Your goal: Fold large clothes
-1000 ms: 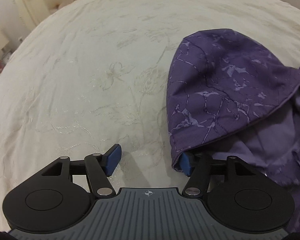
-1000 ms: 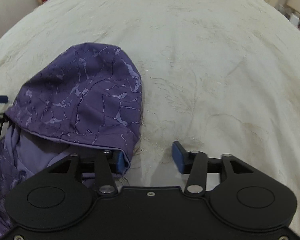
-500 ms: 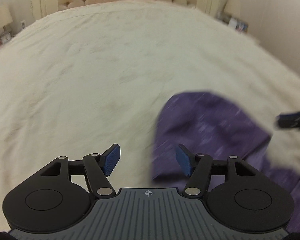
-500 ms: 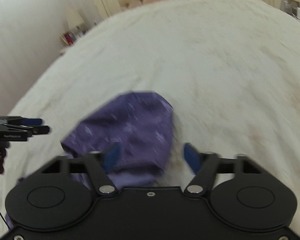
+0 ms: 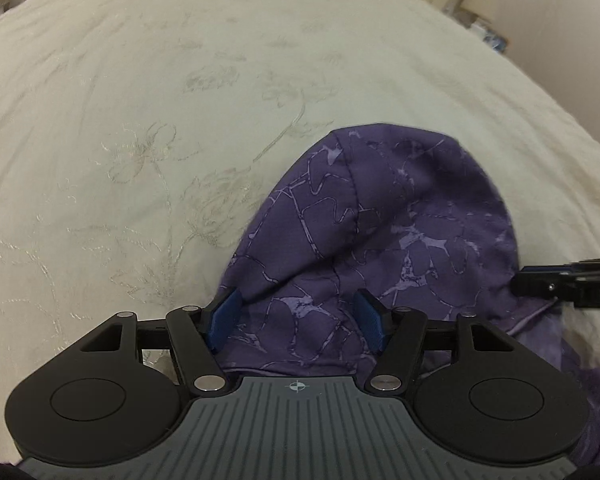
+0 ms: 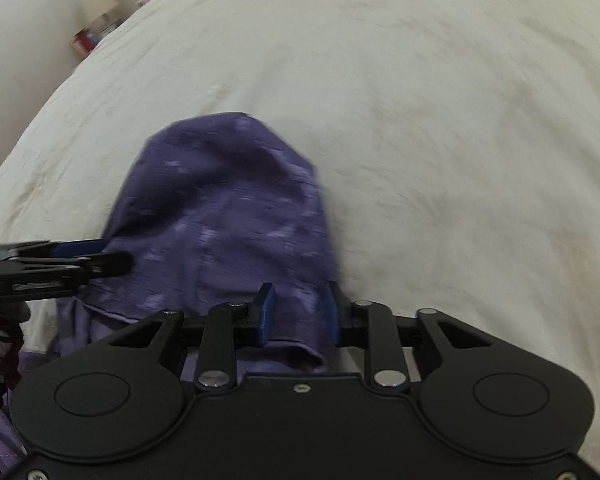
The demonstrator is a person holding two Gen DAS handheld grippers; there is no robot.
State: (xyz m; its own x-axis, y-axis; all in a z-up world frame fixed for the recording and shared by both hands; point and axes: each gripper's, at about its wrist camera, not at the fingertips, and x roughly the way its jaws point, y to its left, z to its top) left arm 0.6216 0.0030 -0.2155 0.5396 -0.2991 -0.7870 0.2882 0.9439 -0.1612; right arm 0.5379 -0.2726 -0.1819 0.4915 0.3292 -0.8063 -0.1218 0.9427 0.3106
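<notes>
The purple marbled fabric hood (image 5: pixel 380 232) lies ahead, long axis pointing away; left gripper (image 5: pixel 296 322) fingers apart astride its near-left edge; right gripper (image 6: pixel 298 312) fingers closing on the near-right corner, on the cream embroidered bed (image 5: pixel 140 120).

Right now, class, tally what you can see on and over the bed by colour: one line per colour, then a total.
Purple: 1, the hooded garment
Cream: 1, the bedspread
Black with blue pads: 2, the left gripper and the right gripper
Total: 4
</notes>
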